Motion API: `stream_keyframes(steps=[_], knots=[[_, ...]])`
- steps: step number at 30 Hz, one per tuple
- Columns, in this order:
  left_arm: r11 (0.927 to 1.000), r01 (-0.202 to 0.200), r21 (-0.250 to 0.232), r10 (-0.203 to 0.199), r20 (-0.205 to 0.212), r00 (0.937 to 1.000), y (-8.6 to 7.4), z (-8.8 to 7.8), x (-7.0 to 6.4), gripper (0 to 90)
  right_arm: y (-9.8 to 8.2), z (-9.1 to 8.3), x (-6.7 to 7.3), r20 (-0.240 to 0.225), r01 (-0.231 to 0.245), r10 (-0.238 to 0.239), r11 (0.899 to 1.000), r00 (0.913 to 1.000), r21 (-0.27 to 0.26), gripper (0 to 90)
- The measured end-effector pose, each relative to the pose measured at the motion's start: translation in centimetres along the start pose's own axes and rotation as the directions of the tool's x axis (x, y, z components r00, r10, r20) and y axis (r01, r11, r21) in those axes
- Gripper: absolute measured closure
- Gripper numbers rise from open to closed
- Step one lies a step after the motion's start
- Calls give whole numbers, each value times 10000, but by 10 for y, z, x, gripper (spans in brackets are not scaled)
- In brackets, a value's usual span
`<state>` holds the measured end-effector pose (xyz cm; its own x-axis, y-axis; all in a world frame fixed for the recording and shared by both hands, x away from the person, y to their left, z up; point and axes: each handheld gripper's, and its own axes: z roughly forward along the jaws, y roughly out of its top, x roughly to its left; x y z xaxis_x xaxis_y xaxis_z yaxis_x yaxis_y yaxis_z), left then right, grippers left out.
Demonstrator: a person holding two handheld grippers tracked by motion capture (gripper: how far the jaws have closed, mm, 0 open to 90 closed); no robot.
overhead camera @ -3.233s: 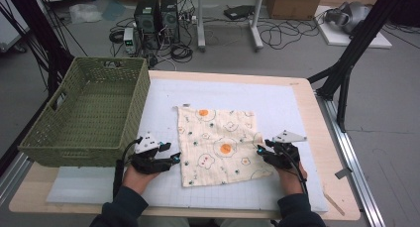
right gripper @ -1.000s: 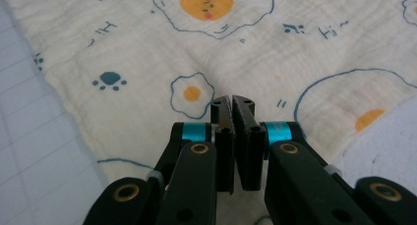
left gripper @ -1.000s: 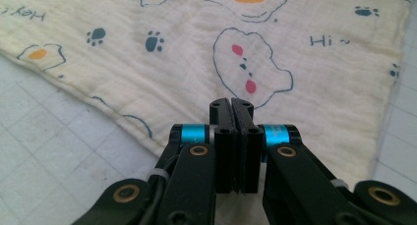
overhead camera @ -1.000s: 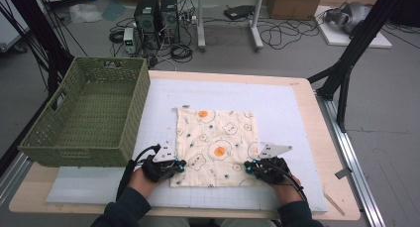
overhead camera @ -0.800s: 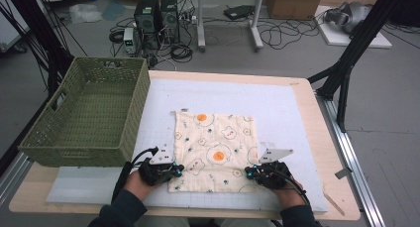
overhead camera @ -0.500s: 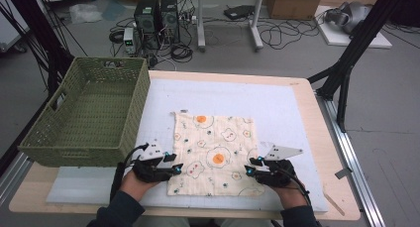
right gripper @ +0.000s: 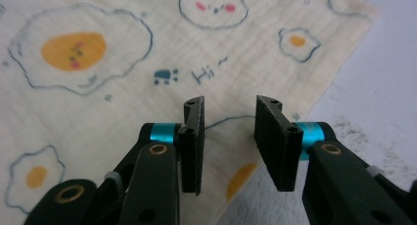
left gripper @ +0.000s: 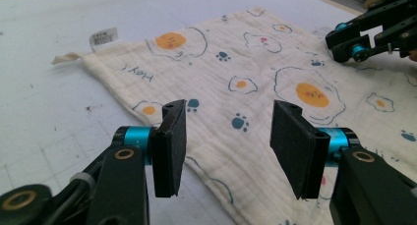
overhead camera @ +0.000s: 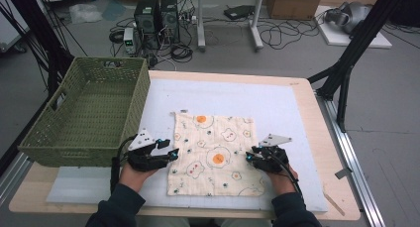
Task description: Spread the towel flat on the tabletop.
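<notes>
White-matted table [overhead camera: 277, 103] | egg-print cloth [overhead camera: 213, 152] lies flat | left gripper [overhead camera: 171, 154] jaws spread, just opened, over its edge | right gripper [overhead camera: 249, 156] jaws parted, narrowing, nothing pinched

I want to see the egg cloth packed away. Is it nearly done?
Not yet. The cloth already lies spread flat on the table. The left gripper and right gripper hover open at its side edges, gripping nothing. Any folding, and maybe the green basket, still wait.

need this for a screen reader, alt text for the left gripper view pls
The left gripper holds its two black jaws open above the edge of a cream cloth printed with fried eggs, lying flat on a white mat. The right gripper is at the cloth's far edge.
</notes>
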<state>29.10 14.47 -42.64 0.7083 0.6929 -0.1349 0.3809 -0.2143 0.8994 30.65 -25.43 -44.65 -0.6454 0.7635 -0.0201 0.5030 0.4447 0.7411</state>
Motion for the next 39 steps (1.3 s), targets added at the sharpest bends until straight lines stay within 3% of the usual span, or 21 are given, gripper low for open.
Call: stream_keyframes(steps=[4, 11, 13, 16, 18, 23, 28, 32, 34, 36, 37, 38, 39], knots=[[9999, -94, -116, 94, -1, 10000, 1, 0, -1, 474, -2, -4, -3, -162, -173, 175, 9997, 9997, 151, 868], [9998, -139, -150, 139, -23, 9999, 0, -2, 0, 470, -7, -17, -2, -537, -7, 38, 9983, 9986, 584, 862], [9998, -136, -158, 136, -20, 9999, 0, 0, 0, 468, -5, -20, -5, -340, 9, -4, 9999, 9994, 169, 722], [9998, -123, -123, 123, -45, 9999, -1, 2, 1, 460, 5, -30, -19, 214, -349, 375, 9932, 9991, -1115, 673], [9998, -103, -142, 102, -81, 9999, 0, 3, 2, 458, 13, -32, -32, 603, -656, 757, 9858, 9953, -1548, 650], [9999, -67, -144, 65, -94, 9999, -1, 5, 2, 452, 25, -9, -58, 955, -1345, 1472, 9826, 9845, -1281, 589], [9999, -55, -160, 52, -168, 9998, -1, 4, 4, 450, 31, 28, -63, 1017, -1347, 1394, 9895, 9850, -520, 538], [9998, 7, -186, -11, -190, 9998, -1, 4, 7, 448, 41, 44, -73, 1021, -1847, 1910, 9805, 9763, -677, 496], [9998, 56, -178, -60, -225, 9997, -1, 4, 9, 446, 47, 53, -76, 1061, -1774, 1819, 9828, 9776, -505, 516], [9998, 130, -176, -134, -264, 9996, -2, 4, 10, 444, 52, 61, -78, 1060, -1539, 1542, 9880, 9823, -107, 606], [9998, 133, -153, -137, -287, 9995, -2, 4, 10, 444, 56, 64, -77, 970, -1458, 1452, 9893, 9846, -9, 749], [9998, 136, -132, -140, -293, 9995, -2, 4, 10, 444, 59, 65, -76, 992, -1214, 1200, 9926, 9878, 84, 828], [9998, 146, -147, -151, -343, 9993, -2, 4, 9, 444, 62, 67, -73, 1166, -859, 815, 9958, 9898, 329, 845]])
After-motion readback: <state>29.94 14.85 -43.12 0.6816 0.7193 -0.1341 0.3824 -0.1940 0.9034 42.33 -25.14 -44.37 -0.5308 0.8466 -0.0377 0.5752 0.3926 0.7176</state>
